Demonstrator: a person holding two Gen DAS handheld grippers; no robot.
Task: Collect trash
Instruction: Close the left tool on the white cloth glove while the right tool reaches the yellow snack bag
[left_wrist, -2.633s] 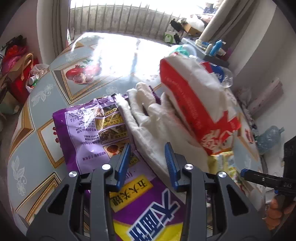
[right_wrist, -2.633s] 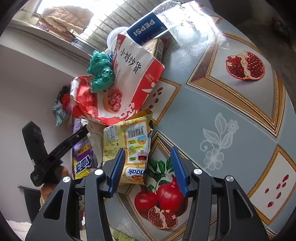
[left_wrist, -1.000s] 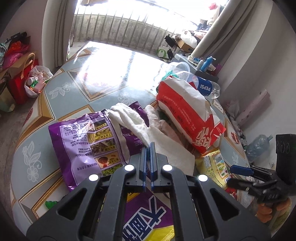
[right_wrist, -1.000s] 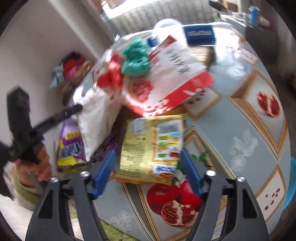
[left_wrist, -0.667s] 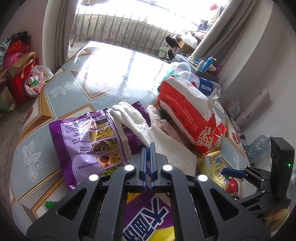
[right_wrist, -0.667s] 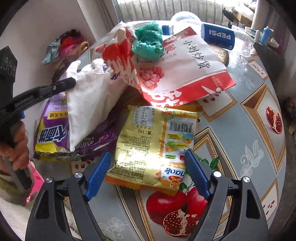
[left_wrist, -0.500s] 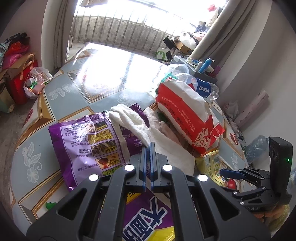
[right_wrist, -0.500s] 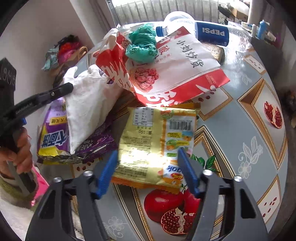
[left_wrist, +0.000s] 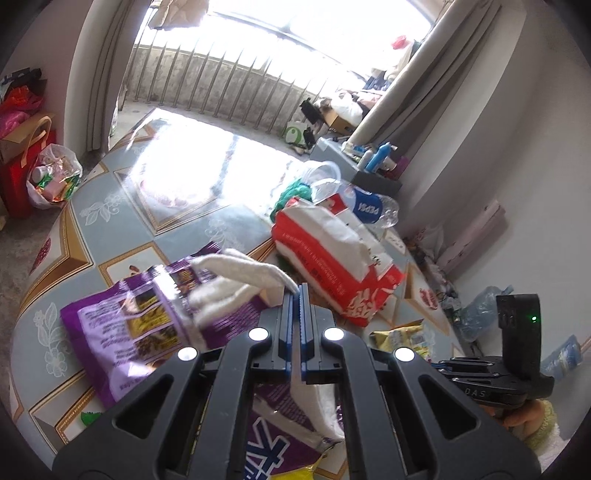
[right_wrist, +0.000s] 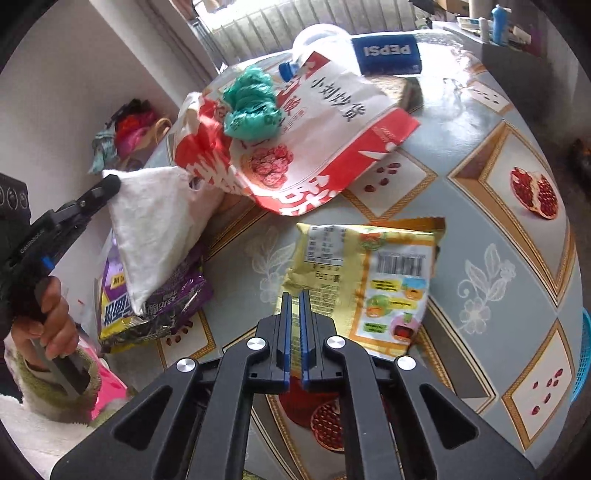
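Note:
My left gripper (left_wrist: 298, 291) is shut on a white cloth glove (left_wrist: 240, 273) and holds it up off a purple snack bag (left_wrist: 147, 321). From the right wrist view the glove (right_wrist: 159, 229) hangs from the left gripper (right_wrist: 110, 186) over the purple bag (right_wrist: 155, 302). My right gripper (right_wrist: 294, 295) is shut on the near edge of a yellow snack packet (right_wrist: 369, 280) lying on the table. Behind it lies a red-and-white bag (right_wrist: 314, 140) with a crumpled green plastic bag (right_wrist: 251, 103) on top and a Pepsi bottle (right_wrist: 388, 51) beyond.
The round table (right_wrist: 498, 229) has a blue cloth printed with pomegranates. A clear plastic cup (left_wrist: 325, 181) lies by the Pepsi bottle (left_wrist: 369, 210). A blue basket (right_wrist: 585, 354) shows at the table's right edge. Bags (left_wrist: 51, 177) and a large water bottle (left_wrist: 480, 314) stand on the floor.
The right gripper's jaws have closed from wide open onto the yellow packet's near edge. The left gripper stays shut on the glove and has tilted upward a little.

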